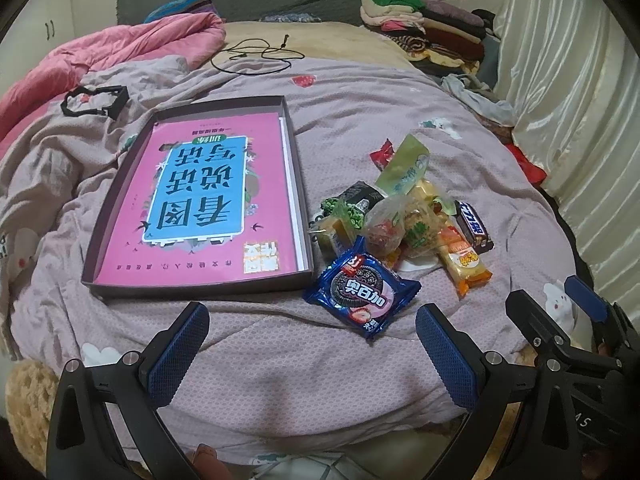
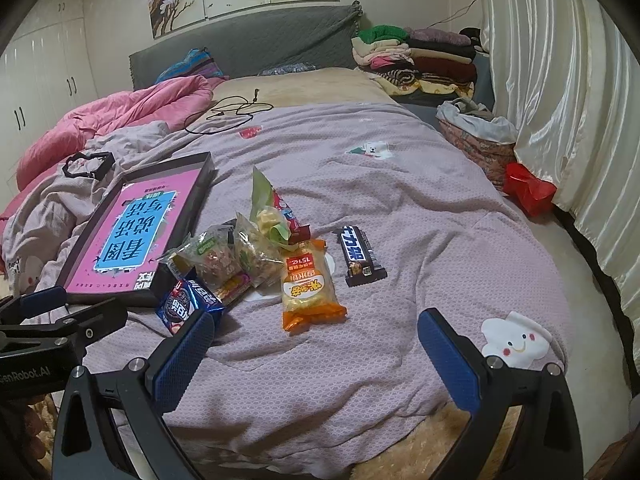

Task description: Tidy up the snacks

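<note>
A pile of snacks lies on the purple quilt: a blue Oreo pack [image 1: 362, 292] [image 2: 188, 300], an orange rice-cracker pack [image 1: 464, 262] [image 2: 308, 286], a dark Snickers bar [image 1: 474, 226] [image 2: 360, 256], clear bags of sweets [image 1: 400, 224] [image 2: 236, 256] and a green pouch [image 1: 404, 166] [image 2: 262, 194]. A shallow dark box [image 1: 298, 176] [image 2: 176, 224] holding a pink book [image 1: 200, 200] [image 2: 136, 232] lies left of the pile. My left gripper [image 1: 312, 348] is open and empty, near the Oreo pack. My right gripper [image 2: 316, 352] is open and empty, just in front of the cracker pack.
A pink duvet [image 1: 120, 48] [image 2: 120, 116] lies at the back left, with a black cable [image 1: 256, 54] [image 2: 228, 114] and a black plastic frame [image 1: 94, 100] [image 2: 86, 164] nearby. Folded clothes [image 1: 424, 24] [image 2: 416, 56] are stacked at the back right. Curtains [image 2: 560, 100] hang on the right.
</note>
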Motion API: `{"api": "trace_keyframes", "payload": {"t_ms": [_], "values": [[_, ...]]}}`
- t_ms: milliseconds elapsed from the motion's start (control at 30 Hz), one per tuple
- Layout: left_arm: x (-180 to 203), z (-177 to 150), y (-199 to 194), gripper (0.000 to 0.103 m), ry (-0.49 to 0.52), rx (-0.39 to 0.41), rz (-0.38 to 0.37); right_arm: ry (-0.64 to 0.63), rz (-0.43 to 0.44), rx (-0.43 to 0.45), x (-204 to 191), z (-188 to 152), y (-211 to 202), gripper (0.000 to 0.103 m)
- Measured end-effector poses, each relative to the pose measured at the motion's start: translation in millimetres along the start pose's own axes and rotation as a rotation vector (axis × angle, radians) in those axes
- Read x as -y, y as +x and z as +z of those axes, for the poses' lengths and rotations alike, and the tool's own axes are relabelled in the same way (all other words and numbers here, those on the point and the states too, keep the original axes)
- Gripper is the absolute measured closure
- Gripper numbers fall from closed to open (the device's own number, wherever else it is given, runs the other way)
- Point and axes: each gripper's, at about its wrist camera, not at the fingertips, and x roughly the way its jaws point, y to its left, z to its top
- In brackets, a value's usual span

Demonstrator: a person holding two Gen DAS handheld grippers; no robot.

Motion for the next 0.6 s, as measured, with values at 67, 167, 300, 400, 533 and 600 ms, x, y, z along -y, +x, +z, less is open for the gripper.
{"api": "trace_keyframes", "payload": {"t_ms": [67, 167, 300, 400, 533, 600], "values": [[0.1, -0.2, 0.7, 0.000, 0.000, -0.002, 0.000, -0.002, -0.004, -0.001, -0.9, 0.0, 0.1, 0.000], [0.1, -0.5, 1.2, 0.000, 0.001, -0.003, -0.002, -0.001, -0.003, -0.005, -1.3, -0.4, 0.8, 0.000], [0.2, -0.8, 2.4, 0.000, 0.004, -0.007, -0.003, 0.003, -0.002, -0.009, -0.7, -1.4, 1.6, 0.000], [0.4, -1.0, 3.0, 0.000, 0.005, -0.010, -0.005, 0.003, -0.001, -0.010, -0.1, -2.2, 2.2, 0.000], [2.8, -1.4, 3.3, 0.000, 0.017, -0.008, -0.018, 0.004, 0.000, -0.016, 0.8, -3.4, 4.0, 0.000], [4.4, -1.2, 3.9, 0.000, 0.024, -0.008, -0.020, 0.007, 0.000, -0.016, 2.3, -3.5, 4.8, 0.000]]}}
